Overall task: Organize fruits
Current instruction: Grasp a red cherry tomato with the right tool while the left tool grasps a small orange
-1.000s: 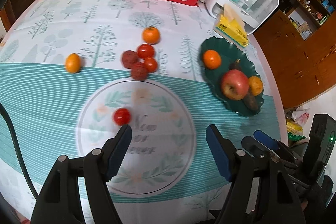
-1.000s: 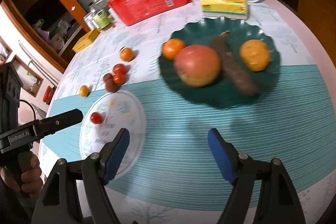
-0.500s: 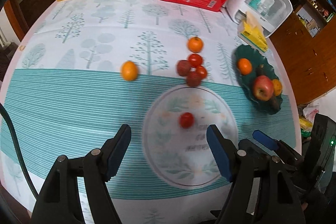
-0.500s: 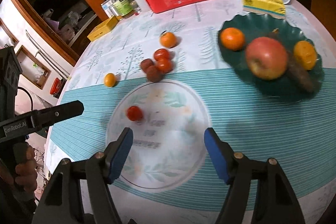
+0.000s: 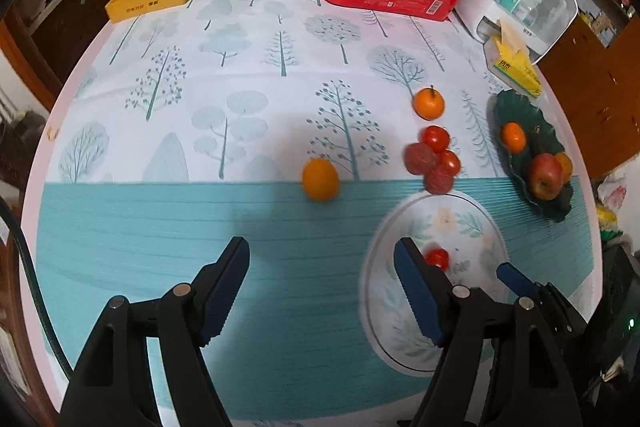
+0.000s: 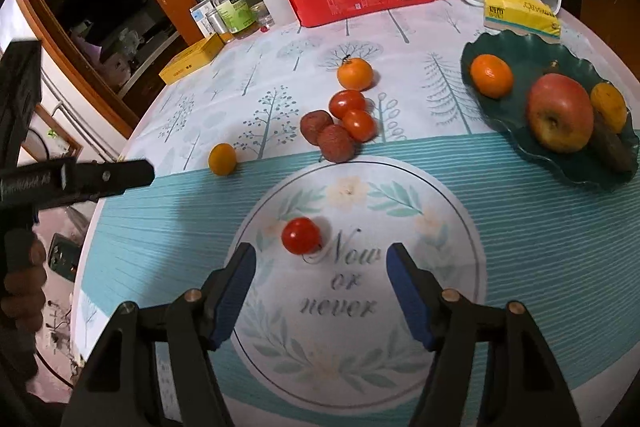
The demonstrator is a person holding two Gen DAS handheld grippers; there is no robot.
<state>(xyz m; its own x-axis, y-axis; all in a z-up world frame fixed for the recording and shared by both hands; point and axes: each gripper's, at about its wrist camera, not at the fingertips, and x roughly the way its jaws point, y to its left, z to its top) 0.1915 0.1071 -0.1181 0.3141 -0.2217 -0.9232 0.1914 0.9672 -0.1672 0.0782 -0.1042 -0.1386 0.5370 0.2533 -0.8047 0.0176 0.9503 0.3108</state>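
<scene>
Right gripper (image 6: 320,287) held above the near part of the printed circle, jaws wide apart, nothing between them. Left gripper (image 5: 322,279) likewise spread and empty, aimed at bare teal stripes, off to the left of the fruit.

Just ahead of the right gripper's left finger: a lone cherry tomato (image 6: 301,235) on the circle. Farther out, at the circle's far edge, a tight cluster of two tomatoes (image 6: 347,103) and two lychees (image 6: 336,143), touching one another. Beyond them an orange (image 6: 354,74); well to the left, a small kumquat (image 6: 222,159) alone. Off to the right, the green plate (image 6: 532,55), already holding an apple (image 6: 559,111), a tangerine (image 6: 491,75), another small orange fruit and a dark oblong piece.

Probably between picks, six fruits loose on the cloth. Next move likely: shift left and down to centre on the lone tomato, close gently to avoid squashing or rolling it, then carry to the plate.
</scene>
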